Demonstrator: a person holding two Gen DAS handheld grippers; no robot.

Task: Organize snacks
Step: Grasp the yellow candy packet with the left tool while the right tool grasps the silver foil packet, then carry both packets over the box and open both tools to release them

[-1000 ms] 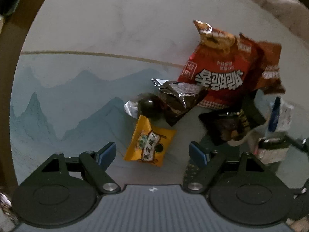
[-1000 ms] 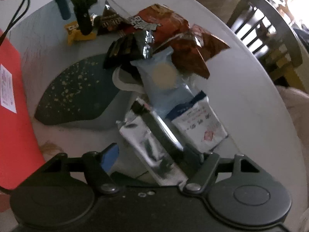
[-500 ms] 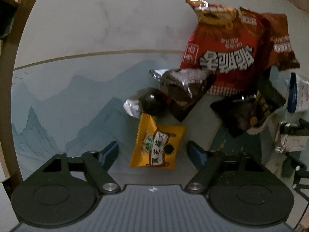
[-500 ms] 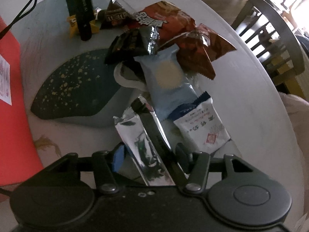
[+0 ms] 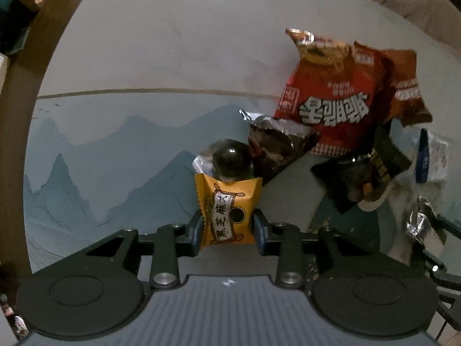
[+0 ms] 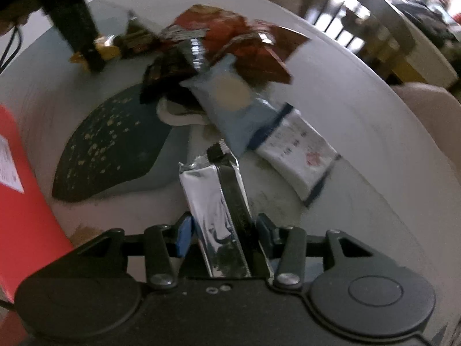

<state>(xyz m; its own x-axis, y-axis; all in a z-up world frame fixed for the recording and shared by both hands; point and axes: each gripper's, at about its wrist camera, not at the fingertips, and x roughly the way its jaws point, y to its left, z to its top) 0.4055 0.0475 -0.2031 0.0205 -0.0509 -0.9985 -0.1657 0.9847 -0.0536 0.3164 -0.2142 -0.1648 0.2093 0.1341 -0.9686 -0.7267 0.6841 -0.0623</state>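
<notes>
Left gripper closing on yellow packet; right gripper closing around silver packet.

sesame packet before round candy

And the left gripper is closing in: its blue-padded fingers, wide apart a second ago, now stand right against both edges of the yellow-orange sachet with black characters. That sachet, tilted before, now sits straight between them. Over on the right gripper, the fingers are closing too, narrowed in on the silver foil packet with the black strip from a much wider spread.
</notes>
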